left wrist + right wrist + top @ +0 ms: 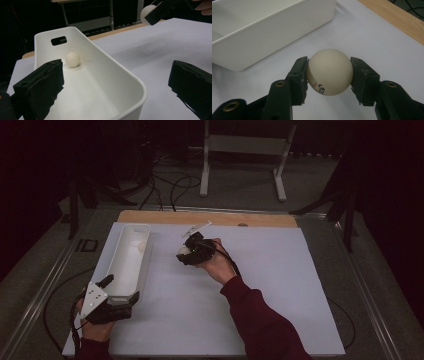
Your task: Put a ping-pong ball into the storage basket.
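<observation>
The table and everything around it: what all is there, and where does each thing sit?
white bin: one, white, long, at the left of the sheet.
ball in bin: one, cream, near the bin's far end.
held ball: one, cream with dark print, between the right gripper's fingers above the sheet.
white sheet: one, covers the table.
wooden table edge: one, tan, along the far side.
white frame: one, on the floor beyond.
cables: several, black, on the floor.
left gripper: black, open, at the bin's near end.
right gripper: black, shut on the ball.
</observation>
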